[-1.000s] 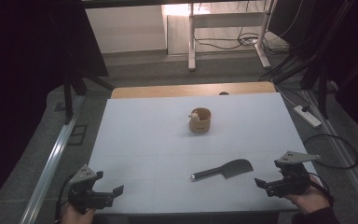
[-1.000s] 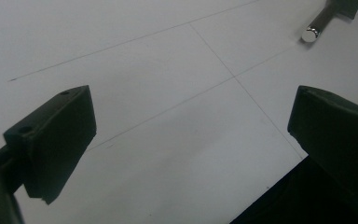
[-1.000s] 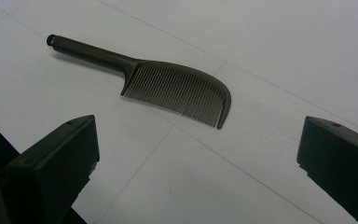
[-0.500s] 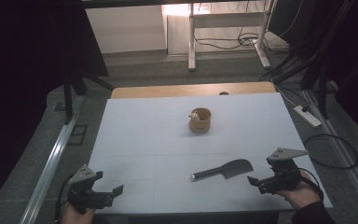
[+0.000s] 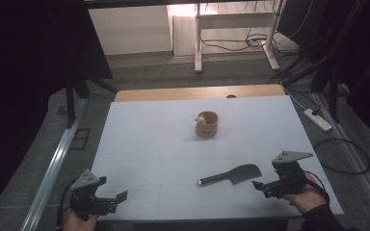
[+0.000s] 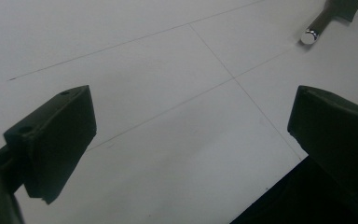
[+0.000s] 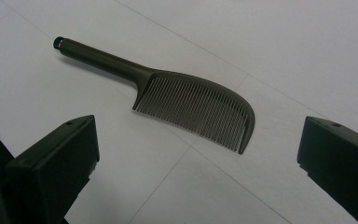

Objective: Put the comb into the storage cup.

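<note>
Dim room — grey carpet floor (image 5: 139, 79), white desk legs (image 5: 198, 43), cables (image 5: 231, 44) behind.

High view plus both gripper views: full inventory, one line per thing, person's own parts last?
table: 1, white top with faint grid lines, fills the middle of the high view
comb: 1, dark, long handle, lies flat on the table near the front right, just ahead of the right gripper; teeth clear in the right gripper view
cup: 1, tan, with a small pale figure at its rim, stands upright at the table's middle, toward the far side
power strip: 1, white, on the floor right of the table
left gripper: 1, black, jaws open, over the front left corner
right gripper: 1, black, jaws open, front right, aimed at the comb
hands: 2, one on each gripper, at the bottom edge
</note>
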Action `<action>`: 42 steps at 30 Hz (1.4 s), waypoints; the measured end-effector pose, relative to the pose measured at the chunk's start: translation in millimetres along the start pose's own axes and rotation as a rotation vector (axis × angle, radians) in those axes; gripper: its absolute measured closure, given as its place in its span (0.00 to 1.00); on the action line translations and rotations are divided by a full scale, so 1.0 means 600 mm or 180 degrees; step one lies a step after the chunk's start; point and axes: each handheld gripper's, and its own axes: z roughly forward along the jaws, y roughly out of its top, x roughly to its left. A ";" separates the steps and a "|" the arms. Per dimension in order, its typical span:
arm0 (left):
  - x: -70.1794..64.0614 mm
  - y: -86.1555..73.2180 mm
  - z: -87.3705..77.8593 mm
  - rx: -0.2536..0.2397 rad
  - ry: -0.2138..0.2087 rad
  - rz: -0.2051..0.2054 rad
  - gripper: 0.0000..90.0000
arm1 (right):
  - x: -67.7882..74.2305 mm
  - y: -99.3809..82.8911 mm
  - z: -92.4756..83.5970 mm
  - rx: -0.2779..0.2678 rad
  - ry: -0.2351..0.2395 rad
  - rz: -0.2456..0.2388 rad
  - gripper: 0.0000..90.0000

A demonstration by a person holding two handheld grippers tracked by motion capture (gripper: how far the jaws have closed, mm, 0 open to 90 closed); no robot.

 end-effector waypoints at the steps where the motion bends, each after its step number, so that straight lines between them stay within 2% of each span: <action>1: 0.000 0.000 0.000 0.0000 0.0000 -0.0001 0.02 | 0.000 0.001 0.001 -0.0001 0.0005 -0.0001 0.00; 11: 0.000 0.000 0.000 -0.0002 -0.0006 0.0001 0.02 | 0.009 0.010 0.012 0.0025 0.0046 -0.0107 0.00; 19: 0.000 0.000 0.000 0.0001 -0.0008 0.0003 0.02 | 0.014 0.020 0.017 0.0093 0.0080 -0.0131 0.00; 31: 0.000 0.000 0.000 0.0005 -0.0010 -0.0001 0.02 | 0.023 0.034 0.029 0.0158 0.0087 -0.0087 0.00; 42: 0.001 0.000 0.001 0.0003 -0.0014 -0.0002 0.02 | 0.031 0.048 0.041 0.0198 0.0140 -0.0137 0.00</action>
